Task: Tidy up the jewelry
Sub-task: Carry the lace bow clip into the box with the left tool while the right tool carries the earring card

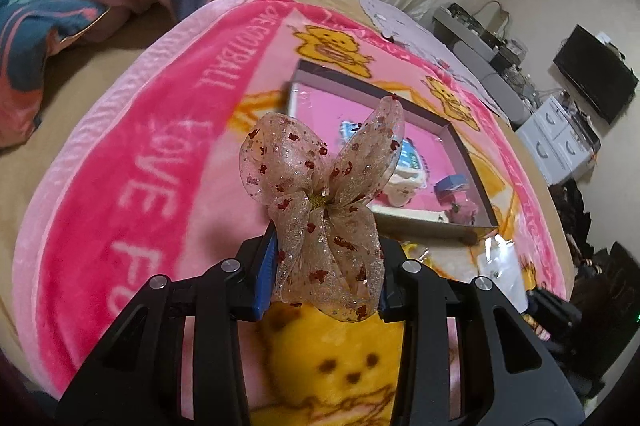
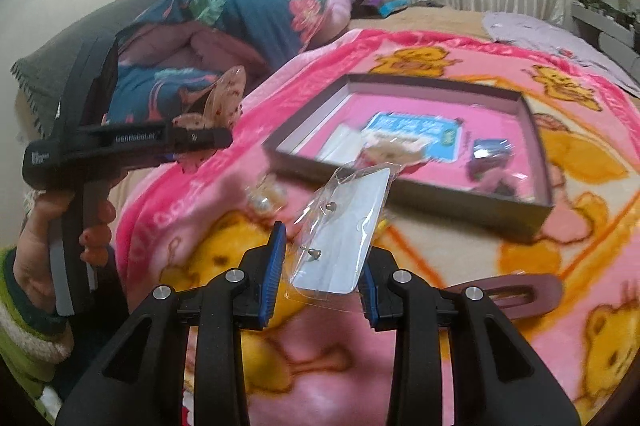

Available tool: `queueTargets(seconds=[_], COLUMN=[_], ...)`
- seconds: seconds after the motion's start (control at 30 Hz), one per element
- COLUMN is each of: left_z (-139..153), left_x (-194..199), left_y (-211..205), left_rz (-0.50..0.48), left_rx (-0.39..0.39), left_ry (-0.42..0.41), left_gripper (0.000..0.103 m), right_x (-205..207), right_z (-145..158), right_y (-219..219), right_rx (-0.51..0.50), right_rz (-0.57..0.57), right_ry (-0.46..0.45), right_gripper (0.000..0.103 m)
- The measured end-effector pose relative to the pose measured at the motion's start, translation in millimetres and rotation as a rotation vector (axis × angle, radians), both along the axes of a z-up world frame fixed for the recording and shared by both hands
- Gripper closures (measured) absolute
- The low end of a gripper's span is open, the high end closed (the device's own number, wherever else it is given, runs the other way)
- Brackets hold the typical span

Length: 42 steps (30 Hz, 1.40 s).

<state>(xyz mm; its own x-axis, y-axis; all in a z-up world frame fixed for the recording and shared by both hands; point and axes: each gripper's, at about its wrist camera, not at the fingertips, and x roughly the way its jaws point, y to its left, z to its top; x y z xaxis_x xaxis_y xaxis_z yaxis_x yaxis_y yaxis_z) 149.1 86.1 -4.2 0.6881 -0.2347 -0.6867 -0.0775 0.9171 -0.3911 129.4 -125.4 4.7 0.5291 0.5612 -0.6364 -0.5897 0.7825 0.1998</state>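
My left gripper [image 1: 326, 278] is shut on a sheer beige ribbon bow [image 1: 320, 201] with red glitter specks, held above the pink blanket. The same bow [image 2: 224, 101] shows in the right wrist view, at the tip of the left gripper [image 2: 218, 137]. My right gripper [image 2: 320, 278] is shut on a clear plastic packet [image 2: 344, 226] that holds a white card with small stud earrings. Beyond both lies a shallow grey box [image 2: 408, 201] with a pink floor, also seen as the box [image 1: 432, 222] in the left wrist view; it holds a blue card and several small items.
A mauve hair clip [image 2: 516, 296] lies on the blanket at right. Pale beaded pieces [image 2: 268, 195] lie left of the packet. A pink teddy-bear blanket [image 1: 132, 161] covers the bed; folded floral bedding [image 2: 240, 9] is piled behind. A person's hand [image 2: 60, 226] holds the left gripper.
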Motion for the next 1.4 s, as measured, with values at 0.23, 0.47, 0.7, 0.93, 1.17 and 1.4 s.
queueTargets(seconds=[0.23,0.47,0.7,0.93,1.17,1.4], left_z=[8,15,16,15,4,-11], left_x=[19,39,58,73,86,97], left_y=[-24,-44,-62,-73,-69,-60], left_rz=[-0.052,-0.095,-0.121,-0.142,-0.133,-0.117], left_rx=[0.025,0.056,0.103,0.156,0.191,0.201], left_ry=[-0.013,-0.027,-0.028,-0.027,-0.004,0.037], left_gripper=[0.074,0.074,0.074,0.073,0.073,0.073], right_x=[12,23,33,50,75,98], right_z=[13,25,32,43,45,43], right_y=[-30,-52,-68,-79,-88,-83], right_rx=[0.018,0.038,0.049,0.047,0.047,0.024], right_rz=[-0.076,-0.139,-0.188,-0.232,-0.275,-0.277], right_ry=[-0.027,-0.048,-0.059,-0.092,-0.087,-0.084], right_gripper=[0.071,0.071,0.071,0.071,0.071,0.071])
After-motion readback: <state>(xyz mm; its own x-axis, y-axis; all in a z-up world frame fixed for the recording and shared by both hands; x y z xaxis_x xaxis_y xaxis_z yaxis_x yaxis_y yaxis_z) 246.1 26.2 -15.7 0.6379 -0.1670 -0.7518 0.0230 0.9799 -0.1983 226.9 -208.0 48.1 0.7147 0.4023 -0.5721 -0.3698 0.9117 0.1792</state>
